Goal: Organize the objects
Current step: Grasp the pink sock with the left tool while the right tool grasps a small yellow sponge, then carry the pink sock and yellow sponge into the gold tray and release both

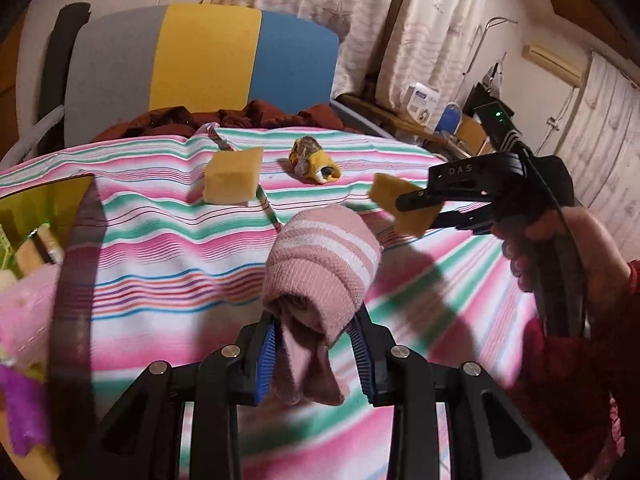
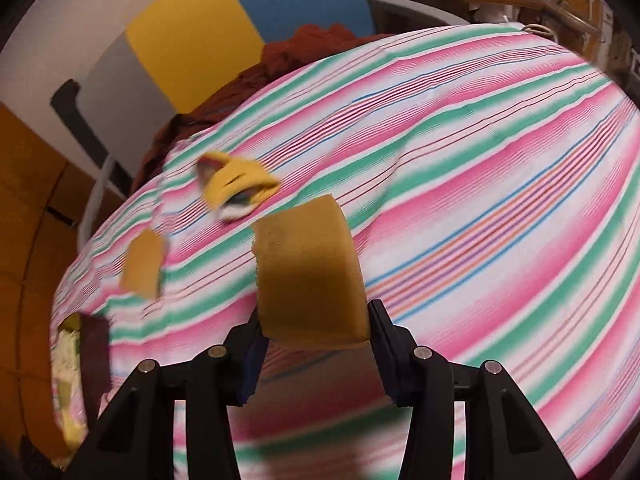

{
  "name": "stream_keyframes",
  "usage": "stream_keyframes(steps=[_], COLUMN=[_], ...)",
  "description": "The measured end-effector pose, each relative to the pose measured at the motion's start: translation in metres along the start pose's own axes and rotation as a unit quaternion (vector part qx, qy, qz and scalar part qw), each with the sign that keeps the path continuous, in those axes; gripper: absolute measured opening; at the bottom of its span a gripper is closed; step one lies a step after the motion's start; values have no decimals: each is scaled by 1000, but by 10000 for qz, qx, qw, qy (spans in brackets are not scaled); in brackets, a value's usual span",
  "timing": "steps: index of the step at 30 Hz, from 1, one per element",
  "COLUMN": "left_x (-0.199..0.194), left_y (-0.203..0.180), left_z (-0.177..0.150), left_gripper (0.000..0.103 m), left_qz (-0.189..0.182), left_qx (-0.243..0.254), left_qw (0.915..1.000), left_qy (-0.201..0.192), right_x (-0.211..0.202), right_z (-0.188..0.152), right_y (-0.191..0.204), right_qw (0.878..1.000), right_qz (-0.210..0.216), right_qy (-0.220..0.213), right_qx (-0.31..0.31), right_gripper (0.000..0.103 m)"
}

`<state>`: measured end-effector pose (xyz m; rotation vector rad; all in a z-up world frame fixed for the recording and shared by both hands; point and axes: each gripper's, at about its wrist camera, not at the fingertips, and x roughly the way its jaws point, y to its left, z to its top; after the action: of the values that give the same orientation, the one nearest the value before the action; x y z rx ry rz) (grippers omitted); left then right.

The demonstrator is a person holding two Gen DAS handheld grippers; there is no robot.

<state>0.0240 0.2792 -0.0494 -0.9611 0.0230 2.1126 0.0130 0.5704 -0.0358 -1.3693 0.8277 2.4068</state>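
Observation:
My left gripper (image 1: pixel 314 342) is shut on a rolled pink striped sock (image 1: pixel 320 268) and holds it above the striped cloth (image 1: pixel 160 240). My right gripper (image 2: pixel 314 344) is shut on a yellow sponge (image 2: pixel 308 272), held above the cloth; it shows in the left wrist view (image 1: pixel 416 210) at the right, with the sponge (image 1: pixel 400 204) in its fingers. A second yellow sponge (image 1: pixel 234 176) lies on the cloth further back, also in the right wrist view (image 2: pixel 144 264). A yellow patterned sock bundle (image 1: pixel 314 160) lies beside it, blurred in the right wrist view (image 2: pixel 236 184).
A yellow-green bin (image 1: pixel 36 216) with sponges and pink items stands at the left edge, also in the right wrist view (image 2: pixel 76 360). A grey, yellow and blue panel (image 1: pixel 208 60) and dark red cloth (image 1: pixel 224 118) stand behind. Cluttered shelves (image 1: pixel 460 120) are at the right.

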Motion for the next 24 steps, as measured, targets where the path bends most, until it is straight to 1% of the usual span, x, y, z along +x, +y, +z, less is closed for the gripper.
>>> stream_keyframes(steps=[4,7,13,17,20,22,24], left_x=[-33,-53,-91,-117,-133,-139,-143], left_y=[8,20,50,79,109,126,147], left_z=[-8,-11,-15,-16,-19,-20,-24], left_gripper=[34,34,34,34,34,34,34], left_qz=[-22,2,140,350,557,723,882], left_qx=[-32,-181,-508,-878,-1229,-1380,-1648], left_qw=[9998,9994,9968,9920,9859,9823,9770], left_qy=[-177,-295,-597,-835,-994,-1042,-1027], right_x=[-10,-13,-20,-23,-23,-21,-19], right_z=[-27,-43,-71,-80,-85,-88,-91], right_y=[35,65,125,158,194,217,238], right_qw=[9992,9973,9918,9876,9826,9788,9753], right_qz=[320,577,914,1107,1261,1335,1398], right_qy=[44,87,160,192,206,206,224], right_qx=[-253,-447,-879,-1096,-1348,-1538,-1694], right_gripper=[48,48,48,48,48,48,48])
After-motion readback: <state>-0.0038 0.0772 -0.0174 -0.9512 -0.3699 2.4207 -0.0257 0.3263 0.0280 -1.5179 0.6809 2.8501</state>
